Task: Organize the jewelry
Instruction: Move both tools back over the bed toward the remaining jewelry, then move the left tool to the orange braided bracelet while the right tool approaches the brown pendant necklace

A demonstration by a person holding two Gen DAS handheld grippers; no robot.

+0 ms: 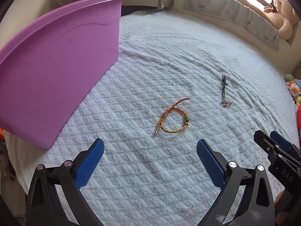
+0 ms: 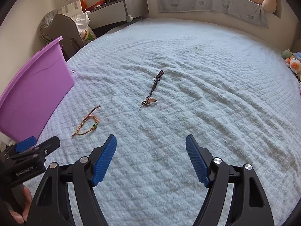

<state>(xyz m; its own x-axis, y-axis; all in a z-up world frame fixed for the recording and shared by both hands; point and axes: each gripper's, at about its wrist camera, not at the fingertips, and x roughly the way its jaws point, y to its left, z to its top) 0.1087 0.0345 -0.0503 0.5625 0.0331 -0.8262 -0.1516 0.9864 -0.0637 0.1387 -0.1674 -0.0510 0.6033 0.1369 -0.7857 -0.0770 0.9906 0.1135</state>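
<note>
Pale blanket (image 1: 150,169): orange bracelet (image 1: 174,117), dark necklace (image 2: 152,90) (apart); left gripper (image 1: 150,150), right gripper (image 2: 151,146) spread, empty.

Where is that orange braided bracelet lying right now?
The orange braided bracelet lies loose on the white bedspread, just ahead of the open left gripper. The purple tub sits to its left and the dark cord necklace to its right.

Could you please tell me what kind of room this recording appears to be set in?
Most likely a bedroom: the work surface is a bed under a textured white blanket, a large plush bear sits on the window ledge, and small stuffed toys lie along the edge.
</note>
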